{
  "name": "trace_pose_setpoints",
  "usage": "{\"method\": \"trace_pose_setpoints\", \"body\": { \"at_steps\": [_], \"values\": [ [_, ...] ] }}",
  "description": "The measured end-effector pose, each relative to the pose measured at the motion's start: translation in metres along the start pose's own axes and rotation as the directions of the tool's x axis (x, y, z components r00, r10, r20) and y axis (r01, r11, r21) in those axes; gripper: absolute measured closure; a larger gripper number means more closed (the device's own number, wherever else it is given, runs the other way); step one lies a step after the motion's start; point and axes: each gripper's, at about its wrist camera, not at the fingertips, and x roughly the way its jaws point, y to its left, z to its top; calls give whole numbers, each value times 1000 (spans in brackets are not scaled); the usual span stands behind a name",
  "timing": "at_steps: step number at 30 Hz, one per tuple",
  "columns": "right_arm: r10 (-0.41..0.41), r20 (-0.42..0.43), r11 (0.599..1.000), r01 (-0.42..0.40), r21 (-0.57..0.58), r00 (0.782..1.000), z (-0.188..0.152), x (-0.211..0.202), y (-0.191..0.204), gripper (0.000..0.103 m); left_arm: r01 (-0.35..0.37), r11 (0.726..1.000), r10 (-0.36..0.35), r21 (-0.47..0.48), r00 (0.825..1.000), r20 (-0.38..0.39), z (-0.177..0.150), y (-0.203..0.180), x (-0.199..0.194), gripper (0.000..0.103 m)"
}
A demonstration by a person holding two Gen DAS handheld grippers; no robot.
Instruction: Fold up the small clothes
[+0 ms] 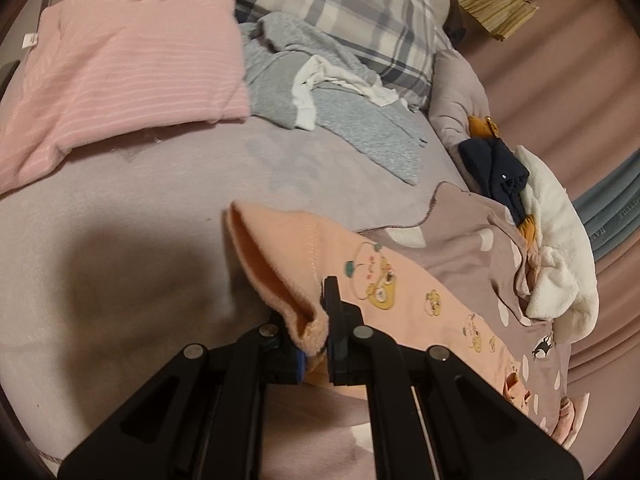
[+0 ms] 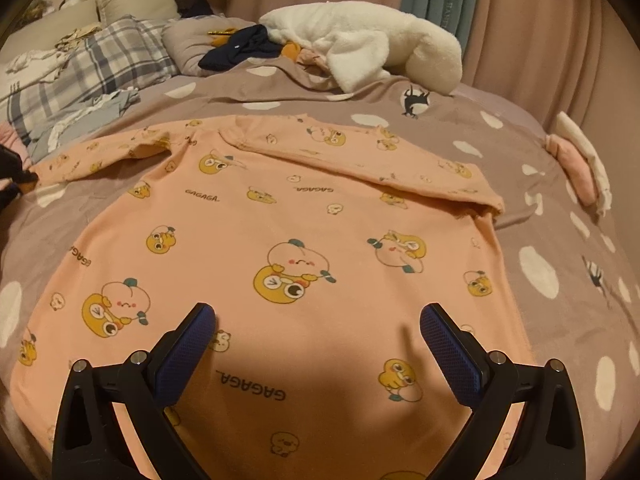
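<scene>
A peach long-sleeved shirt (image 2: 304,248) with cartoon prints lies flat on the spotted brown blanket (image 2: 560,200). Its right sleeve (image 2: 376,164) is folded across the chest. Its left sleeve (image 2: 104,156) stretches out to the left. My left gripper (image 1: 320,340) is shut on the cuff (image 1: 280,264) of that sleeve and holds it just above the bed; it shows as a dark shape at the left edge of the right wrist view (image 2: 12,176). My right gripper (image 2: 318,320) is open and empty, hovering over the shirt's lower body.
A folded pink striped garment (image 1: 132,64), grey clothes (image 1: 320,92) and a plaid pillow (image 1: 360,20) lie on the bed beyond the sleeve. A white plush (image 2: 368,44), dark clothing (image 2: 240,50) and a small folded pink-white piece (image 2: 580,164) lie near the far edge. Curtains (image 2: 520,20) stand behind.
</scene>
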Motion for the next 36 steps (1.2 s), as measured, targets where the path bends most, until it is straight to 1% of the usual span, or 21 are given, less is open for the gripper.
{"method": "trace_pose_setpoints", "body": {
  "at_steps": [3,5,6,8,9,12,14,16,18,19,21,23,25,26,28,31,32,34,36],
  "values": [
    [-32,7,999,32,-21,999,0,-2,-1,1,-4,999,3,38,1000,11,-5,-15,-5,98],
    [-59,22,997,60,-39,998,-1,-7,-2,1,25,998,-27,59,999,21,-7,-25,-11,98],
    [-86,36,995,88,-47,996,0,-9,-3,1,36,998,-37,59,999,24,-8,-30,-12,98],
    [-139,64,988,143,-64,988,0,-14,-4,1,64,995,-66,79,998,21,-10,-47,-16,98],
    [-149,71,985,154,-75,986,0,-17,-5,1,74,992,-77,103,997,24,-12,-60,-19,98],
    [-122,79,989,128,-72,989,1,-26,-14,1,69,977,-83,201,995,61,-25,-105,-31,98],
    [-105,88,992,110,-54,991,1,-30,-21,1,96,963,-115,251,992,61,-37,-130,-38,98],
    [-101,91,994,105,-31,991,2,-33,-30,1,171,941,-186,293,982,24,-56,-160,-44,98],
    [-106,97,994,106,-1,990,2,-36,-41,1,223,924,-231,312,973,-10,-74,-187,-44,98],
    [-111,98,994,109,22,989,1,-37,-48,1,234,912,-242,336,970,-19,-87,-206,-44,98],
    [-102,80,993,97,66,992,-1,-38,-62,1,225,888,-239,402,971,-16,-109,-237,-45,98],
    [-90,67,991,83,104,994,-4,-41,-76,1,217,848,-232,484,972,-29,-140,-276,-45,98],
    [-100,67,983,89,158,993,-7,-47,-96,1,264,818,-268,512,961,-68,-166,-300,-47,98],
    [-118,70,976,103,191,991,-9,-50,-107,1,306,797,-300,520,949,-99,-184,-315,-46,98],
    [-147,64,961,127,245,987,-13,-55,-126,1,346,771,-326,535,936,-135,-211,-336,-43,97],
    [-167,47,930,142,339,985,-22,-64,-155,1,356,729,-307,584,934,-186,-261,-372,-28,97],
    [-161,49,922,133,363,986,-25,-68,-162,1,366,717,-291,594,931,-222,-279,-383,-20,97],
    [-134,64,915,99,392,989,-31,-76,-176,1,391,700,-279,598,920,-276,-309,-395,-11,97],
    [-155,76,902,109,418,985,-37,-82,-189,1,412,680,-267,606,910,-319,-337,-403,-3,97]
  ]
}}
